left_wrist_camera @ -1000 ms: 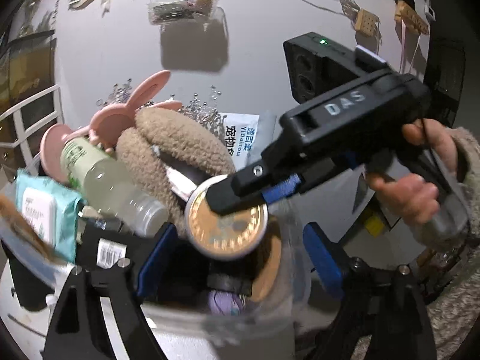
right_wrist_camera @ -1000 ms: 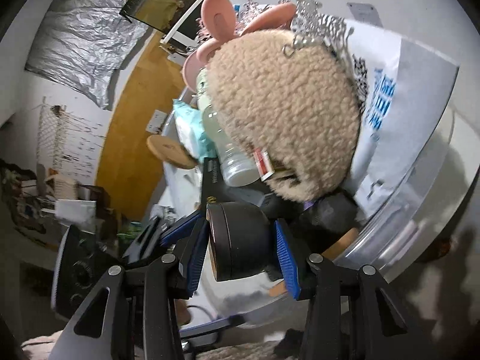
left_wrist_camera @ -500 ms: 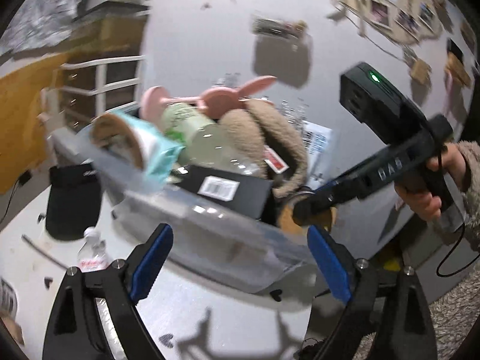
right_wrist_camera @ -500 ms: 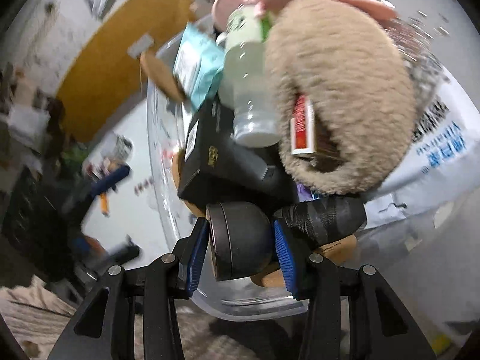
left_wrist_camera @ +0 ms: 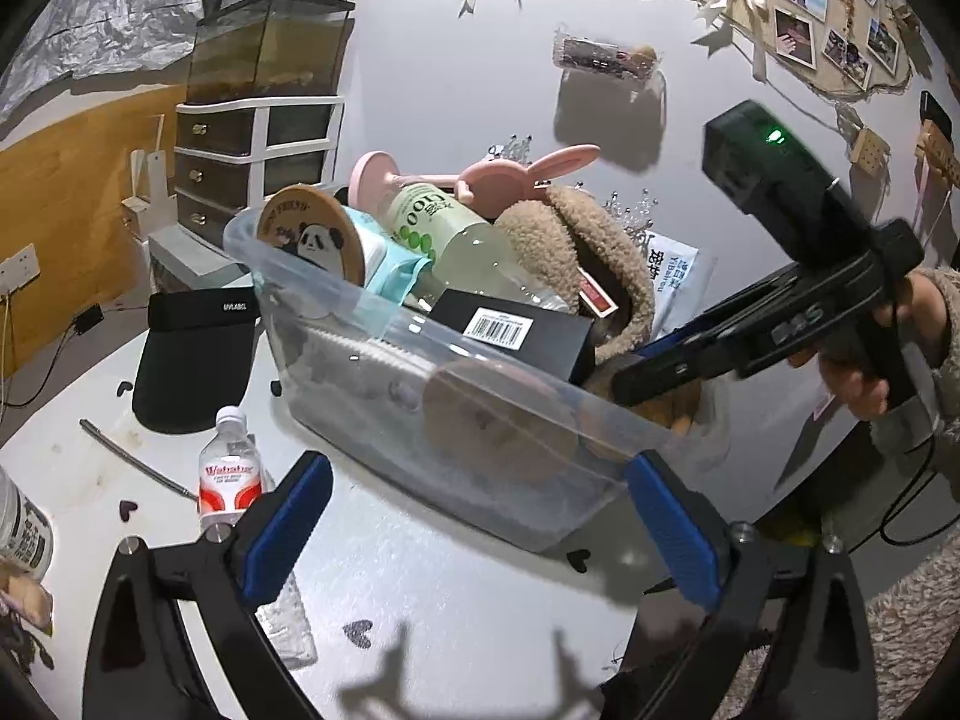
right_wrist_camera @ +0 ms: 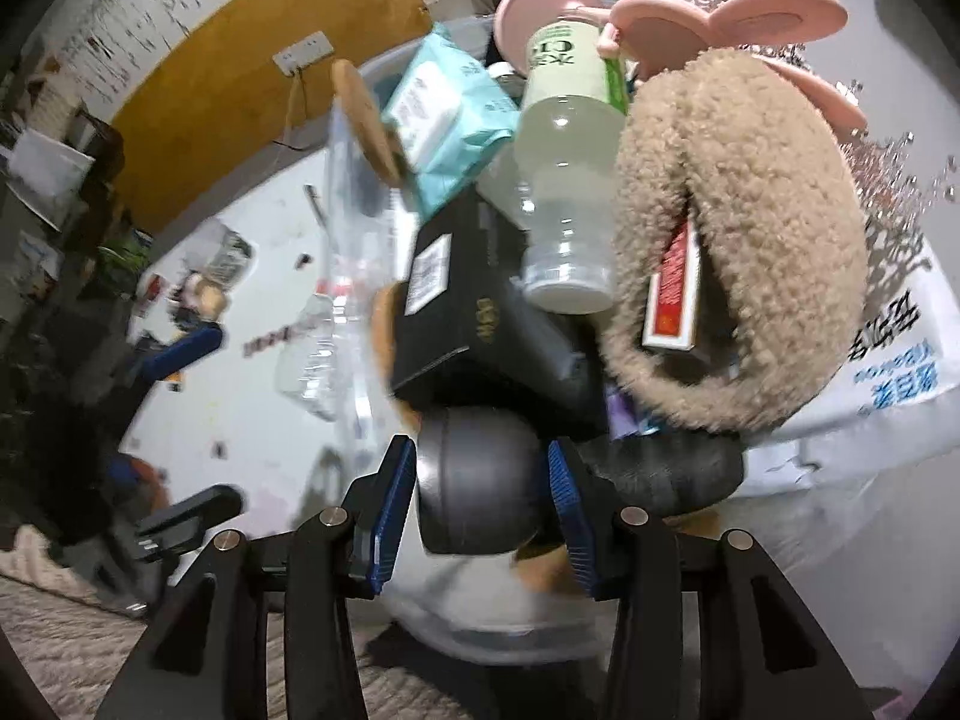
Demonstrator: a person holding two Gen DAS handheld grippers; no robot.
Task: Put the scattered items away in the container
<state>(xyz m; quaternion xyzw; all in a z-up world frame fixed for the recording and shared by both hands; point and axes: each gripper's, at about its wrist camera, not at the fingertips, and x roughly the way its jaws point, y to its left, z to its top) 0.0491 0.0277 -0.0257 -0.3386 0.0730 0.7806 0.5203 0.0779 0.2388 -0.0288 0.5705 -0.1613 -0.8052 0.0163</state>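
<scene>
A clear plastic container [left_wrist_camera: 336,324] on the white table holds a fuzzy tan headband [left_wrist_camera: 576,246], a pale green bottle [left_wrist_camera: 444,234], a black box [left_wrist_camera: 516,330], a teal wipes pack [left_wrist_camera: 390,264], a panda coaster [left_wrist_camera: 312,237] and a pink bunny mirror [left_wrist_camera: 510,177]. My left gripper [left_wrist_camera: 474,531] is open and empty, in front of the container's near wall. My right gripper [right_wrist_camera: 480,507] is shut on a round black tin [right_wrist_camera: 474,492] and holds it over the container's right end. It also shows in the left wrist view [left_wrist_camera: 660,372].
A small water bottle [left_wrist_camera: 231,474] stands on the table left of my left gripper. A black pouch [left_wrist_camera: 192,360] lies behind it. A white drawer unit [left_wrist_camera: 258,162] stands at the back left. A metal rod [left_wrist_camera: 138,465] lies on the table.
My left gripper has pulled back and away from the container, out to its near side. My right gripper still holds the black tin and has shifted over the container's end.
</scene>
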